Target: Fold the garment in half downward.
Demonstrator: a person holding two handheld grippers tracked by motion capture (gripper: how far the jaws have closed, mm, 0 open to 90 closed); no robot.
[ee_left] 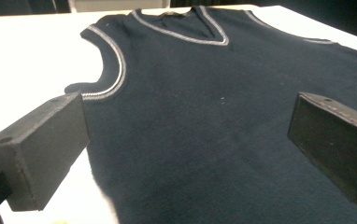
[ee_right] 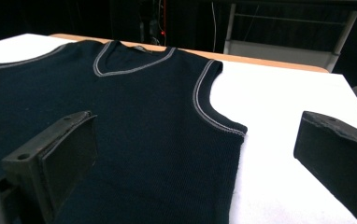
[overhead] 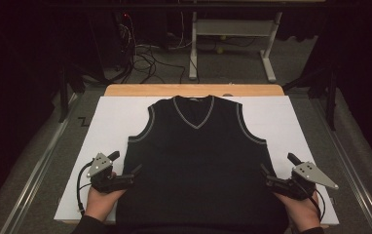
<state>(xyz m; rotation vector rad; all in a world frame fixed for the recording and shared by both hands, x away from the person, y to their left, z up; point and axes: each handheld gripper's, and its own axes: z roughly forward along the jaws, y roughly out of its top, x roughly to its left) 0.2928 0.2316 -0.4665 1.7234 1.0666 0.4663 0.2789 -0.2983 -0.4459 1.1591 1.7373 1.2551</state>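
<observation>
A dark navy sleeveless V-neck vest with grey trim lies flat, front up, on the white table top, neck at the far end. My left gripper is open at the vest's left side edge; its jaws straddle that edge of the vest low over the cloth. At the right side edge, my right gripper is open too. Its jaws stand wide apart over the vest and the bare table, holding nothing.
The white table top rests on a wooden table whose far edge shows behind the collar. Beyond it are a grey desk frame and cables on the carpet. Metal rails run along both sides.
</observation>
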